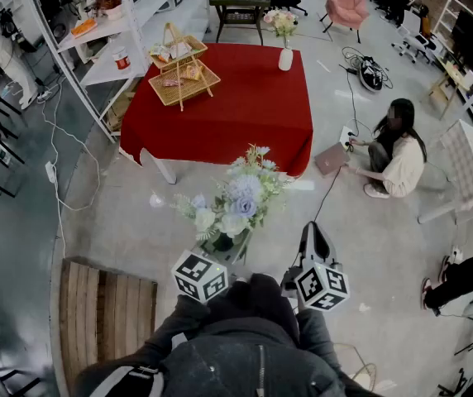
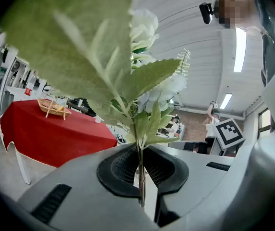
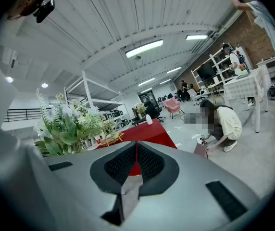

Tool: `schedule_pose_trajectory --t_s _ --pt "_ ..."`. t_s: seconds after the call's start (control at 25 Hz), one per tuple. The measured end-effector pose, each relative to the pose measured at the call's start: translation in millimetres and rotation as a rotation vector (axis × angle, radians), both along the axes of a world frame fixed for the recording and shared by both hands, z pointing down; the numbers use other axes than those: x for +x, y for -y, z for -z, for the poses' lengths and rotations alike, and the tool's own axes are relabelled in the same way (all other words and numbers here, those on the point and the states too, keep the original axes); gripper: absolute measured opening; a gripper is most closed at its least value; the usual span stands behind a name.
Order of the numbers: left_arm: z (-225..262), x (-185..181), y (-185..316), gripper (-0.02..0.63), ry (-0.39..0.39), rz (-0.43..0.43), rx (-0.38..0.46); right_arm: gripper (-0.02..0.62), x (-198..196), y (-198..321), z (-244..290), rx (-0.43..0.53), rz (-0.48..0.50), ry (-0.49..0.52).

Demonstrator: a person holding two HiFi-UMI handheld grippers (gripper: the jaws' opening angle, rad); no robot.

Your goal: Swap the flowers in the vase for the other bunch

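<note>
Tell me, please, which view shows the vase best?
Head view: the vase stands whole on the table, flowers in it. The right gripper view shows it tiny and distant; the left gripper view hardly shows it.

Bright, even light from ceiling tubes (image 3: 144, 48); gripper views bulge toward dark edges, near flower bunch (image 2: 65, 37) blurred.

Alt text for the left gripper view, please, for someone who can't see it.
The left claw is shut on the thin green stem of a bunch of pale white flowers with large green leaves, which fills most of the frame. Behind, at left, a table under a red cloth bears a wicker basket.
</note>
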State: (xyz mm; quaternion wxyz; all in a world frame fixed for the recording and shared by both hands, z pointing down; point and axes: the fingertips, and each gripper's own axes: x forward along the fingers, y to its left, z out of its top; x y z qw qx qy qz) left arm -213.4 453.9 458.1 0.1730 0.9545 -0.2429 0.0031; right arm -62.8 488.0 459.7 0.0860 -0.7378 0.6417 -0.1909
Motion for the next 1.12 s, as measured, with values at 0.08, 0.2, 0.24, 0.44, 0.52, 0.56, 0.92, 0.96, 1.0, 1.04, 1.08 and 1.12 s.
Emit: schedule_pose_trajectory --t_s 0.08,0.2,0.24,0.44,0.52,0.56,0.92,0.96,1.0,1.04,1.08,1.12 --pt "0 0 0 0.023 -0.006 0.008 -0.001 0.012 -3 -2 0 -0.001 0.007 -0.002" --pt "0 -1 0 0.023 -0.009 0.010 -0.005 0.012 -6 -4 -4 -0.013 0.013 0.006" --pt "0 -1 -1 0.023 -0.009 0.007 -0.006 0.012 -7 -4 -6 -0.018 0.012 0.009" --pt "-1 -1 -2 0.023 -0.005 -0.008 0.006 0.012 -7 -5 -5 -0.001 -0.002 0.004" --pt "-1 -2 0 0.023 -0.008 -0.005 0.006 0.012 -7 -5 -3 0.013 -0.005 0.008" --pt "-1 -2 0 0.023 -0.009 -0.003 0.004 0.012 -7 -5 -3 0.014 -0.005 0.012" --pt "-4 -1 6 0.023 -0.016 0.001 -0.013 0.012 -2 -4 -12 -0.013 -0.010 0.029" --pt "-4 -1 9 0.023 -0.017 0.004 -0.015 0.012 -3 0 -11 -0.011 -0.003 0.021" --pt "-4 0 12 0.023 -0.019 0.006 -0.017 0.012 -3 4 -10 -0.009 0.005 0.012" --pt "-4 1 16 0.023 -0.021 0.008 -0.018 0.012 -3 8 -9 -0.007 0.012 0.005" --pt "-4 3 20 0.023 -0.022 0.010 -0.018 0.012 -2 13 -9 -0.005 0.018 0.002" --pt "-4 6 24 0.023 -0.023 0.012 -0.016 0.012 0 19 -9 -0.003 0.023 0.004"
